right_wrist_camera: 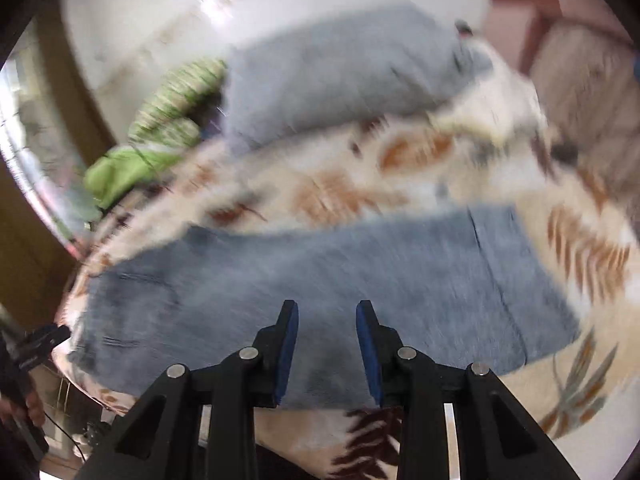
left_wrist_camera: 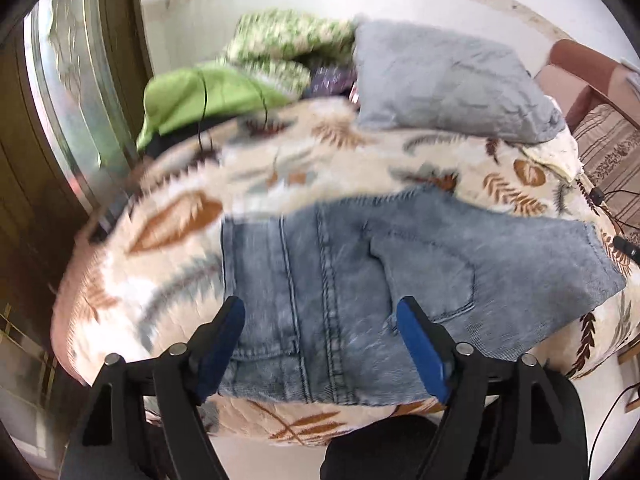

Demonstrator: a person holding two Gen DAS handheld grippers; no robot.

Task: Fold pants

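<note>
**Left wrist view.** Left gripper (left_wrist_camera: 320, 344) is above the jeans (left_wrist_camera: 360, 280), jaws spread wide, blue pads (left_wrist_camera: 424, 356) w/ nothing between them; denim shows beneath the gap, but the pads do not press on it. The jeans lie flat on a leaf-print bedspread (left_wrist_camera: 180, 216), already folded into a compact rectangle: seat w/ a back pocket (left_wrist_camera: 432, 276) and centre seam faces up, and the leg end runs off to the right of frame. Beyond, near the wall: grey pillow (left_wrist_camera: 440, 80), green garment (left_wrist_camera: 200, 96), green-patterned cloth (left_wrist_camera: 280, 40). Left part of frame is blurred.

**Right wrist view.** Heavy blur throughout. Right gripper (right_wrist_camera: 328, 348) is above the near edge of the same jeans (right_wrist_camera: 320, 280), jaws only narrowly apart, nothing clamped between them. The denim reads as one long flat band across the bedspread (right_wrist_camera: 340, 192), w/ a straight seam or hem line near its right end. The other hand-held unit (right_wrist_camera: 36, 348) shows at lower left, off the edge of the bed.

**Step in hand (judgement).** Neither gripper holds cloth, so this looks like the release after a fold, w/ both units clear of the fabric.

**Next move (judgement).** If another fold is due, each gripper needs to pinch one corner of the right-hand end and carry it over the seat, keeping the edges aligned. Whether the bundle needs it cannot be told through the blur.
</note>
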